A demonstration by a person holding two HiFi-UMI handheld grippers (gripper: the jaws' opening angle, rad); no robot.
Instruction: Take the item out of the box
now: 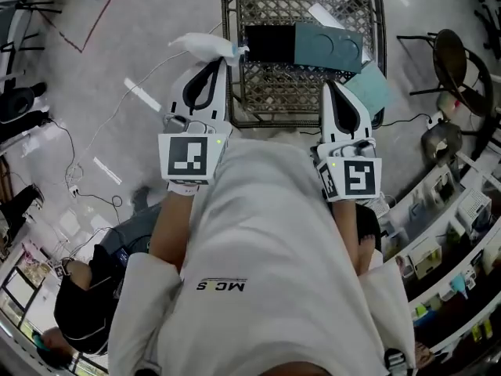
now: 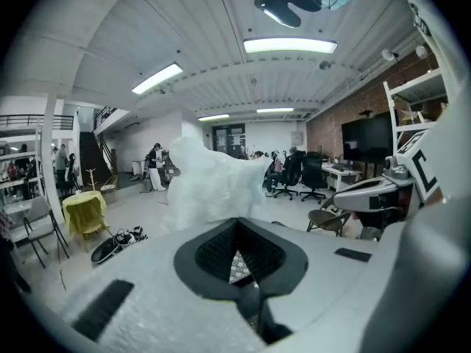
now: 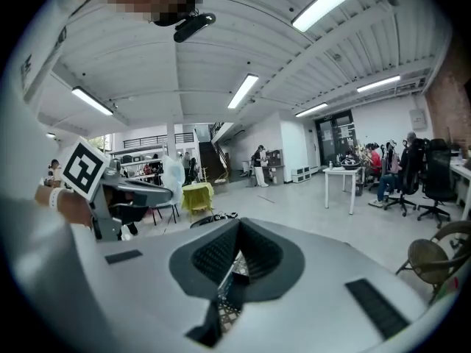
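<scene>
A flat box, teal with a black end, lies in a dark wire basket on the floor ahead. My left gripper is shut on a crumpled white plastic wrap, held up at the basket's near-left corner. In the left gripper view the white plastic wrap rises beyond the left gripper. My right gripper hangs over the basket's near-right corner, beside a teal flap. In its own view the right gripper is shut with nothing showing in it.
Cables trail over the grey floor at left. A round folding chair and shelving stand at right. A seated person is at lower left. Office chairs and desks stand further off.
</scene>
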